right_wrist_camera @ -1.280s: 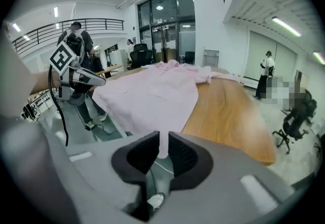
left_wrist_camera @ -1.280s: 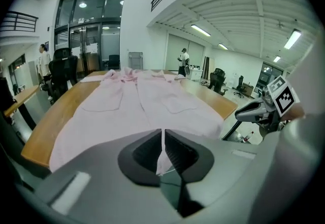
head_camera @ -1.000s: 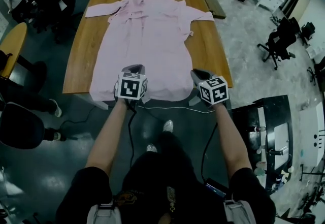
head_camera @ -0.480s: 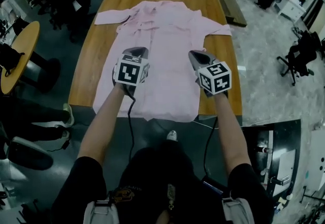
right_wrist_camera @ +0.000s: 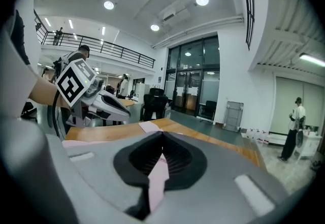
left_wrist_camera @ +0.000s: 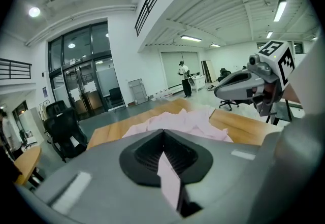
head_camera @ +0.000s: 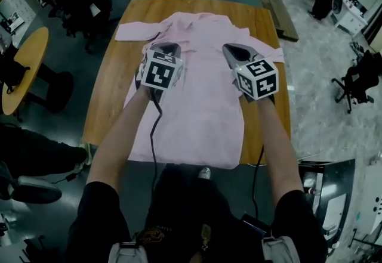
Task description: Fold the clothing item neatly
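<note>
**A:** What is laid out, biggest thing first?

**B:** A wooden table (head_camera: 107,77) runs from 6 o'clock to 12 o'clock in the head view. A pink shirt (head_camera: 203,32) lies along it with its neck end toward 12. The left sleeve (head_camera: 134,30) is spread toward 10 o'clock and the right sleeve (head_camera: 271,53) toward 2. The near part of the cloth hangs over the table edge at 6.

**A:** And the grippers?

**B:** The left gripper (head_camera: 166,47) and the right gripper (head_camera: 231,48) are side by side above the middle of the shirt, both aimed toward 12. Each has its jaws pinched tight on a strip of pink cloth. The hem (left_wrist_camera: 169,180) shows as a thin band clamped between the left pads, and the right gripper view shows the same.

**A:** So which step is this?

**B:** I'd say it is the first fold, with the bottom half being brought over the top half. The hem is held up and not yet laid down.

**A:** What does the next move need?

**B:** The hem should be taken on toward 12 with both grippers level and the same distance apart, so the edge lands square across the shoulders. Then both should lower and let go together. If one side leads, the fold will probably skew. The sleeves are still spread out, so I expect they need tucking in afterward.
</note>
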A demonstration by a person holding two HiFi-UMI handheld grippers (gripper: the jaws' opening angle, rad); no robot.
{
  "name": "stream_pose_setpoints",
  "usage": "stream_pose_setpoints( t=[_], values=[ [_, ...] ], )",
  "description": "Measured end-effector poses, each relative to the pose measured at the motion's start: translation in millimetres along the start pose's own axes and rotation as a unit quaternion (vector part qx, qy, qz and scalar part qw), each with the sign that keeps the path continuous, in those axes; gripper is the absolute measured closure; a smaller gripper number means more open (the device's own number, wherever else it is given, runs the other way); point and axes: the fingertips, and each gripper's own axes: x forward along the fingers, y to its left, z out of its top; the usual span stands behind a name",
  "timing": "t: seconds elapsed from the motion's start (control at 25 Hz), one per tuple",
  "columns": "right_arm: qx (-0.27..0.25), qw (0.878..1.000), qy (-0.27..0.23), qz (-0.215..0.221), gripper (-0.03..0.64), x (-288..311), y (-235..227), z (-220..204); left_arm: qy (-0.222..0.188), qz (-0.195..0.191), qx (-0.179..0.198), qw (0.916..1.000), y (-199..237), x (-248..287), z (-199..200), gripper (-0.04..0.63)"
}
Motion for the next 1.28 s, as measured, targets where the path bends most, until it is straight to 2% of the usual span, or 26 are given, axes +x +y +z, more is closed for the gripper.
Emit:
stream_pose_setpoints(
  t=[0.16,0.32,0.48,0.72,1.0,1.16,1.28],
  values=[
    [-0.013,1.0,0.023,-0.013,0.614,48.0,-15.6,8.7,-0.012,-0.021,0.004,0.9997,37.8,41.9,7.8,0.588],
    [-0.018,0.997,0.063,-0.029,0.614,100.7,-33.3,-3.4,-0.021,-0.044,0.017,0.9987,82.1,91.0,8.4,0.588],
    [-0.02,0.995,0.08,-0.048,0.614,142.4,-60.4,-12.9,-0.021,-0.051,0.04,0.9977,120.9,140.0,8.1,0.588],
    [-0.031,0.992,0.109,-0.058,0.614,184.9,-117.7,-40.8,-0.022,-0.05,0.072,0.9959,153.2,210.2,12.1,0.588],
    [-0.042,0.987,0.147,-0.048,0.594,233.2,-208.1,-97.7,0.018,-0.064,0.104,0.9923,164.0,313.0,2.2,0.586],
    [-0.051,0.981,0.181,-0.041,0.581,259.1,-249.9,-139.4,0.048,-0.075,0.097,0.9913,180.9,366.6,-19.2,0.532],
    [-0.051,0.977,0.205,-0.031,0.555,276.2,-272.3,-167.8,0.058,-0.081,0.12,0.9878,187.6,399.6,-30.3,0.515]
  ],
)
